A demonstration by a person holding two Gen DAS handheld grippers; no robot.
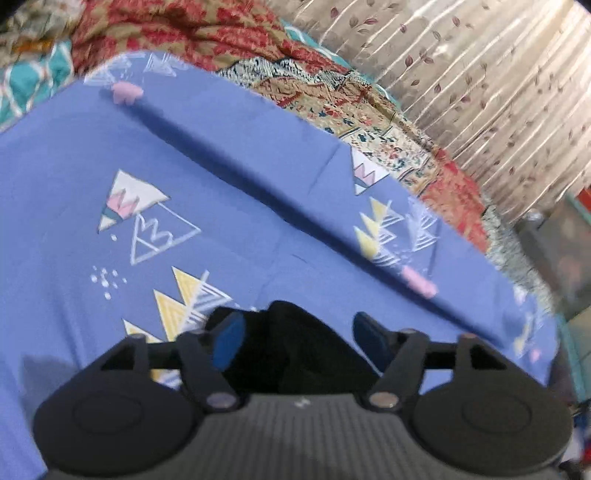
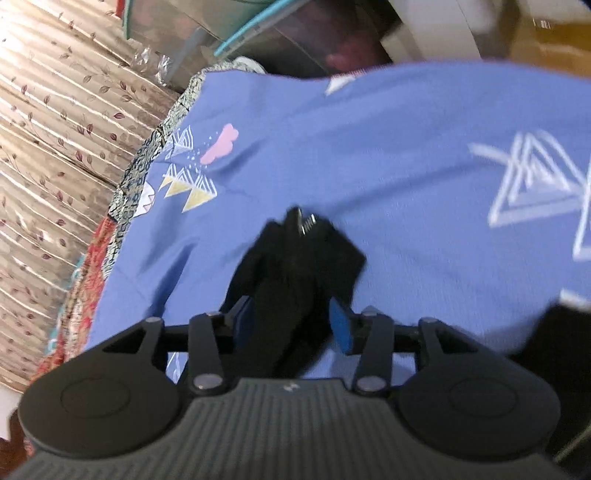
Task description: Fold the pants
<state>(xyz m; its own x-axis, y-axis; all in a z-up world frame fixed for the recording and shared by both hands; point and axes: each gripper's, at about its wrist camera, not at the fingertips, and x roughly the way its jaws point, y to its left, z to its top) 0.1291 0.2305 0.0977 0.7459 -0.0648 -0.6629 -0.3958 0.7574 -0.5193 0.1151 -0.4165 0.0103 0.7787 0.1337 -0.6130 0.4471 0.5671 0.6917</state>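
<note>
Pants (image 2: 295, 266): black cloth seen between pads of both claws, left claw (image 1: 295, 338) wide apart, right claw (image 2: 291, 325) half-open, grip unclear; fold progress can't be judged.

Wide open blue sheet (image 1: 229, 155) ahead of the left gripper (image 1: 299, 343) — flat, bare cloth out to the far edge. Beyond it, a rumpled red patterned blanket (image 1: 207, 33) and the curtain (image 1: 498, 81) close things off. On the right view, black pants (image 2: 295, 266) bunch between the right gripper's (image 2: 291, 325) parted fingers — bare sheet all round.
</note>
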